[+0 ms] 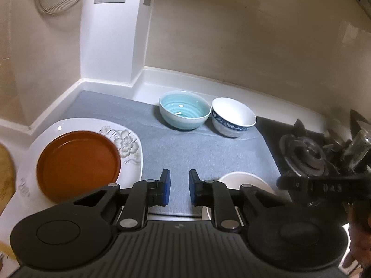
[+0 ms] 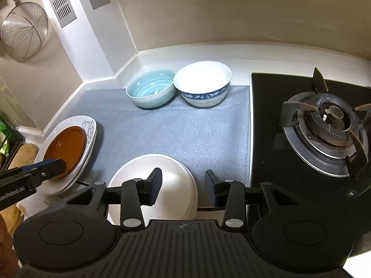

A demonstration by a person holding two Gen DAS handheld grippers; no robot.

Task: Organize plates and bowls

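Note:
A brown plate (image 1: 77,165) lies on a white flowered plate (image 1: 125,139) at the left of the grey mat (image 1: 185,153). A light blue bowl (image 1: 184,109) and a white bowl with a blue band (image 1: 233,117) stand side by side at the mat's back. A plain white plate (image 2: 171,180) lies at the mat's front. My left gripper (image 1: 179,188) is open and empty above the mat, right of the brown plate. My right gripper (image 2: 183,188) is open over the white plate's right rim. The stacked plates (image 2: 69,148) and both bowls (image 2: 150,90) (image 2: 203,82) show in the right wrist view too.
A black gas hob with a burner (image 2: 324,125) borders the mat on the right. A wire strainer (image 2: 23,30) hangs on the left wall. The white counter rim and tiled walls close the back corner. A wooden board (image 1: 5,169) lies at the far left.

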